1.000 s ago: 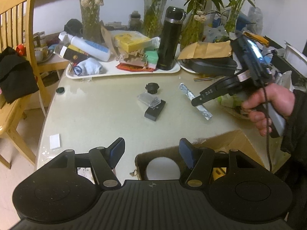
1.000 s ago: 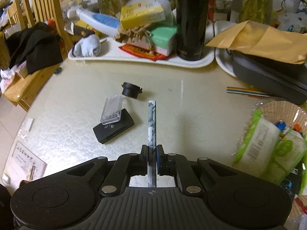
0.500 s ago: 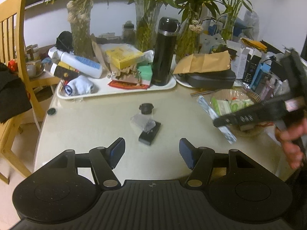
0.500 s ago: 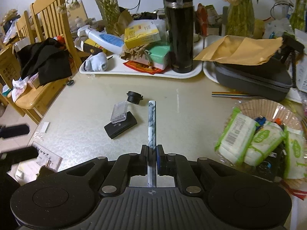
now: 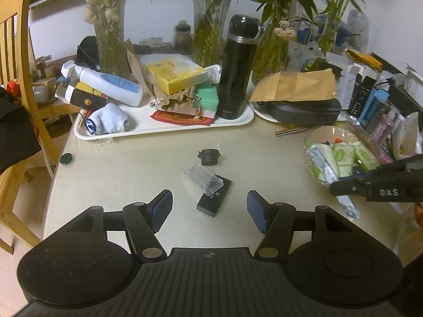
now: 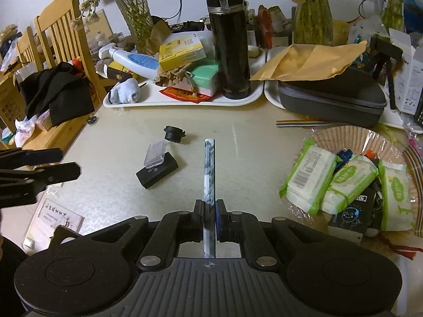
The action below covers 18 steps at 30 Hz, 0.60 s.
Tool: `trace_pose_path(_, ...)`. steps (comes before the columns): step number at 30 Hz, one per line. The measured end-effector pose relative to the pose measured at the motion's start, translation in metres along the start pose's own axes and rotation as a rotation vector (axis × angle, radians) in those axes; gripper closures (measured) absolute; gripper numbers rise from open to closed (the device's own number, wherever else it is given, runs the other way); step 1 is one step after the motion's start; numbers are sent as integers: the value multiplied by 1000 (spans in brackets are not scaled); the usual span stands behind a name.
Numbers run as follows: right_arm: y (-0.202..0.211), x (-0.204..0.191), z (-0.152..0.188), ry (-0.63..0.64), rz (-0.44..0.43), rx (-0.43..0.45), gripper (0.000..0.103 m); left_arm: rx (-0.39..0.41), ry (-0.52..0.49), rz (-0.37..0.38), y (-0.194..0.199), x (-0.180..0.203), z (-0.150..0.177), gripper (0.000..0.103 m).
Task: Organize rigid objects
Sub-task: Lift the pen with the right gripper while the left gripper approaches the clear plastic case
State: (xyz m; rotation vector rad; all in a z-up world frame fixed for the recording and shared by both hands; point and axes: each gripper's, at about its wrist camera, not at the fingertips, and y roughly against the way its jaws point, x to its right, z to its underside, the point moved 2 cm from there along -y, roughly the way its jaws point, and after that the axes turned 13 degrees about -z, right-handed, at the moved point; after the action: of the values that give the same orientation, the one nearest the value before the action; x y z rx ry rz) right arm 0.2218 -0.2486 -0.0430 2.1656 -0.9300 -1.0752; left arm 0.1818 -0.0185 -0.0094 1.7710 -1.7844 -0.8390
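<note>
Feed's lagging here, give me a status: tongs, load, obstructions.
Right tongs shut on marbled stick, held clear above the table. Left tongs open, empty. Black box with clear case atop, and black cap, still loose.

The near end of the marbled stick [image 6: 209,174] is hidden behind the right gripper's [image 6: 210,219] body. The black block [image 5: 214,196] is partly covered by the clear case [image 5: 204,179]. The left gripper [image 6: 39,166] is cut off at the right-wrist picture's edge. The basket's [image 6: 341,134] lower contents are overlapped by wipe packs [image 6: 309,179].
</note>
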Motion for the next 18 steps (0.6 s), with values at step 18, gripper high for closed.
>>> trace_pose_path(18,2,3,0,5,-43,-13,92,-151,53,-37,-85,9,-16,41)
